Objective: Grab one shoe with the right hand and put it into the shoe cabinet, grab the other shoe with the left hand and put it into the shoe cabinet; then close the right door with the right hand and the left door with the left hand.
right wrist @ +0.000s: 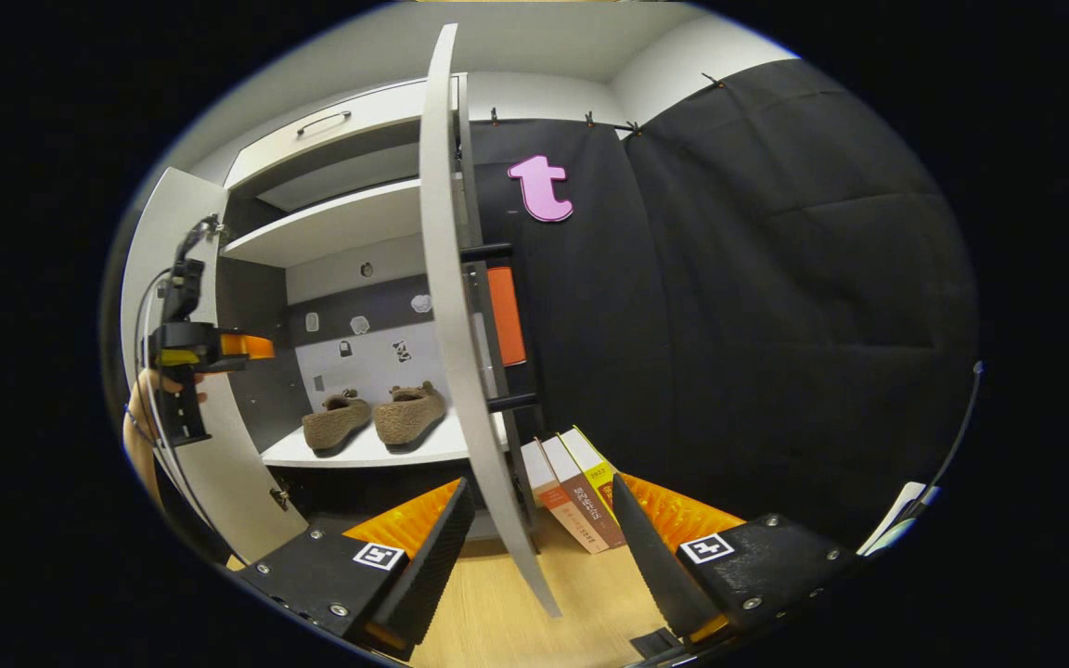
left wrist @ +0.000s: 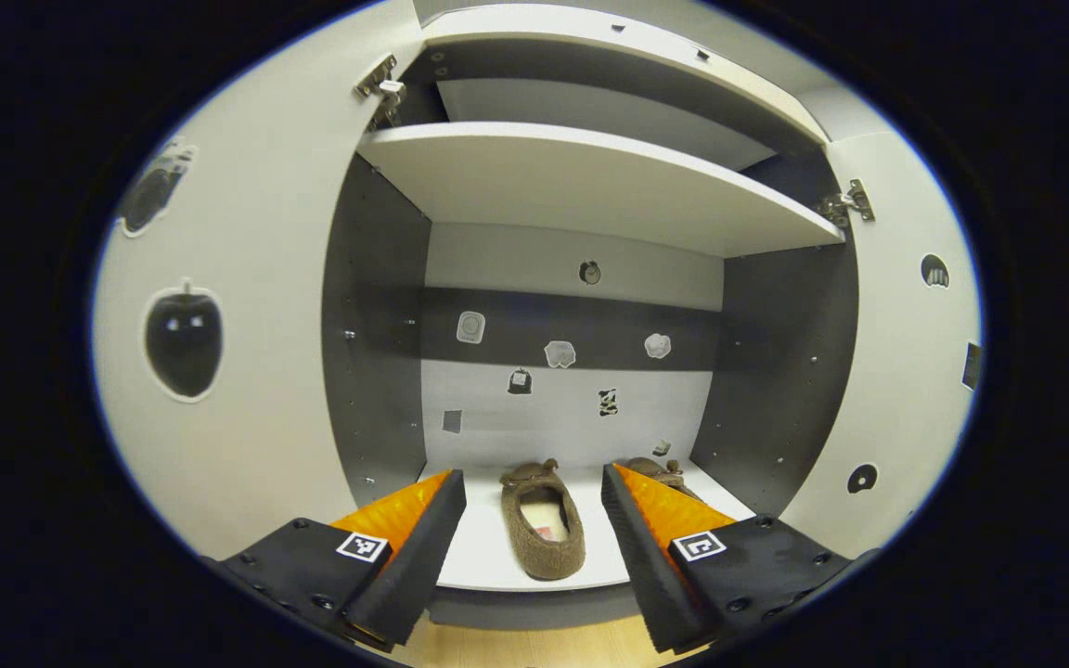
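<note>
Two brown fuzzy shoes stand side by side on the cabinet's bottom shelf (left wrist: 488, 566). One shoe (left wrist: 542, 524) lies straight ahead between my left gripper's fingers; the other shoe (left wrist: 660, 471) is partly hidden behind the right finger. My left gripper (left wrist: 534, 557) is open and empty, just in front of the shelf. In the right gripper view both shoes (right wrist: 335, 422) (right wrist: 409, 413) sit inside, and the left gripper (right wrist: 251, 351) hovers by the left door (right wrist: 210, 482). My right gripper (right wrist: 539, 566) is open, with the right door (right wrist: 456, 353) edge-on between its fingers, not pressed.
Both doors stand wide open, the left door (left wrist: 238, 390) and the right door (left wrist: 906, 371). An upper shelf (left wrist: 590, 176) spans the cabinet. Three books (right wrist: 576, 492) lean on the wooden floor (right wrist: 497, 612) by the black cloth wall, right of the door. A hand (right wrist: 140, 417) holds the left gripper.
</note>
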Motion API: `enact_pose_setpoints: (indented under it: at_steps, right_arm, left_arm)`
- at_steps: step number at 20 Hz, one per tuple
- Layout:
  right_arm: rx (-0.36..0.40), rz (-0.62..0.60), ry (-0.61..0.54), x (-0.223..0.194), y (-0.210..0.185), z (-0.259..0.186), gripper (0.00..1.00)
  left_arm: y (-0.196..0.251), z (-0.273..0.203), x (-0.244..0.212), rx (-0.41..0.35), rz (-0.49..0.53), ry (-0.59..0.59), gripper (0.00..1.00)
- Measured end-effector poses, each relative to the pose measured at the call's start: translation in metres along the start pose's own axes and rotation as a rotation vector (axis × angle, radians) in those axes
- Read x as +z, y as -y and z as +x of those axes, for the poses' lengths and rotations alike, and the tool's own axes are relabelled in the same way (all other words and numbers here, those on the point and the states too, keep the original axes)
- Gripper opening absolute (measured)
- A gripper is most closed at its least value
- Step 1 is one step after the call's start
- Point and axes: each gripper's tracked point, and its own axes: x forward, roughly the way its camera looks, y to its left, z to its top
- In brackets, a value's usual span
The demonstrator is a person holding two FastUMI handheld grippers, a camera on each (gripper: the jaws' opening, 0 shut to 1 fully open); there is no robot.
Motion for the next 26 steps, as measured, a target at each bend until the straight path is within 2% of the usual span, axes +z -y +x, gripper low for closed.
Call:
enact_pose_setpoints:
  at_steps: [5, 6, 12, 16, 22, 26]
  right_arm:
    - [-0.018, -0.007, 0.003, -0.005, 0.016, 0.003, 0.92]
    - [-0.024, -0.013, 0.004, -0.005, 0.020, 0.005, 0.92]
    - [-0.006, -0.016, 0.018, -0.005, 0.023, 0.014, 0.92]
    - [-0.002, -0.046, 0.041, 0.001, 0.020, 0.016, 0.92]
    - [0.023, -0.045, 0.037, -0.001, -0.001, 0.015, 0.92]
    - [0.088, -0.056, 0.027, -0.005, -0.031, 0.014, 0.91]
  left_arm:
    - [0.000, -0.054, -0.004, -0.003, 0.017, 0.038, 0.97]
    - [-0.001, -0.064, -0.005, -0.003, 0.018, 0.044, 0.95]
    - [-0.005, -0.122, -0.010, -0.007, 0.038, 0.103, 0.97]
    - [-0.012, -0.151, -0.017, -0.011, 0.018, 0.102, 0.95]
    - [-0.014, -0.172, -0.018, -0.038, -0.010, 0.114, 0.97]
    - [-0.015, -0.179, -0.018, -0.044, -0.002, 0.115, 0.97]
